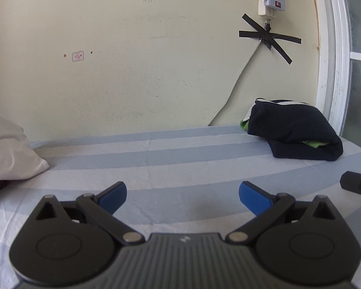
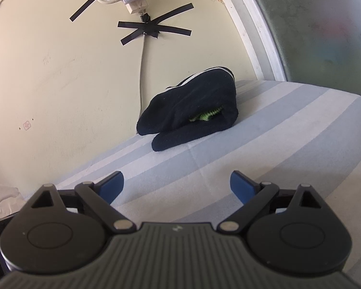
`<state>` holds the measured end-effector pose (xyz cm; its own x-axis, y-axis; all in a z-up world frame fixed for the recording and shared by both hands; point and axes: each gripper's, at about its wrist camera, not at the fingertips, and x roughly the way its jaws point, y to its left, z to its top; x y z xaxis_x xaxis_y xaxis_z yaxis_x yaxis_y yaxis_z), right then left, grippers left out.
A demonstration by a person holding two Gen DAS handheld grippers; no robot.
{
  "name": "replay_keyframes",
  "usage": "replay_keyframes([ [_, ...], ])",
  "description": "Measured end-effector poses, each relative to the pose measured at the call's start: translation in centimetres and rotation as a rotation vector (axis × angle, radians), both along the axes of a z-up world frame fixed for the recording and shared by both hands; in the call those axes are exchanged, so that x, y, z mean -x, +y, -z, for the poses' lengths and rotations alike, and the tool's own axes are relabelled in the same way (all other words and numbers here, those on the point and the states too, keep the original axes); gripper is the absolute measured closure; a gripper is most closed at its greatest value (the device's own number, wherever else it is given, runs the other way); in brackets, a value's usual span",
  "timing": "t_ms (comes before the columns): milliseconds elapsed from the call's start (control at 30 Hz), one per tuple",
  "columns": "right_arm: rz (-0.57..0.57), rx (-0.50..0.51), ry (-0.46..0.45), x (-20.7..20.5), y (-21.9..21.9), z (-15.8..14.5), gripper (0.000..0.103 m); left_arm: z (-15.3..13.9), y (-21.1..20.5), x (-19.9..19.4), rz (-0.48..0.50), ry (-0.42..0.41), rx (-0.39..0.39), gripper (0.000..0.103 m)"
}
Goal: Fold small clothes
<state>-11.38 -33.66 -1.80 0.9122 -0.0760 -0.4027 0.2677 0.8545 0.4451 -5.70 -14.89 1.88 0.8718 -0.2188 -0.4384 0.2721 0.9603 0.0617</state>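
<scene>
A folded dark navy garment [image 1: 293,130] with a bit of bright green fabric showing in its fold lies on the striped bed sheet [image 1: 156,159] at the far right, close to the wall. It also shows in the right wrist view [image 2: 195,108], ahead and a little left. My left gripper [image 1: 183,196] is open and empty, low over the sheet, well left of the garment. My right gripper [image 2: 177,184] is open and empty, short of the garment. Part of the right gripper shows at the right edge of the left wrist view [image 1: 357,184].
A white pillow [image 1: 7,149] lies at the left end of the bed. The cream wall [image 1: 132,72] runs along the bed's far side, with a power strip [image 1: 268,2] and a taped cable [image 1: 267,37]. A window frame [image 1: 334,60] stands at the right.
</scene>
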Motion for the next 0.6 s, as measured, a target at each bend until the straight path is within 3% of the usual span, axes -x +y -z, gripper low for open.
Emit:
replay_keyframes([
  [600, 0.011, -0.003, -0.001, 0.05, 0.00, 0.04, 0.005, 0.22, -0.39, -0.06, 0.023, 0.038, -0.030, 0.000],
])
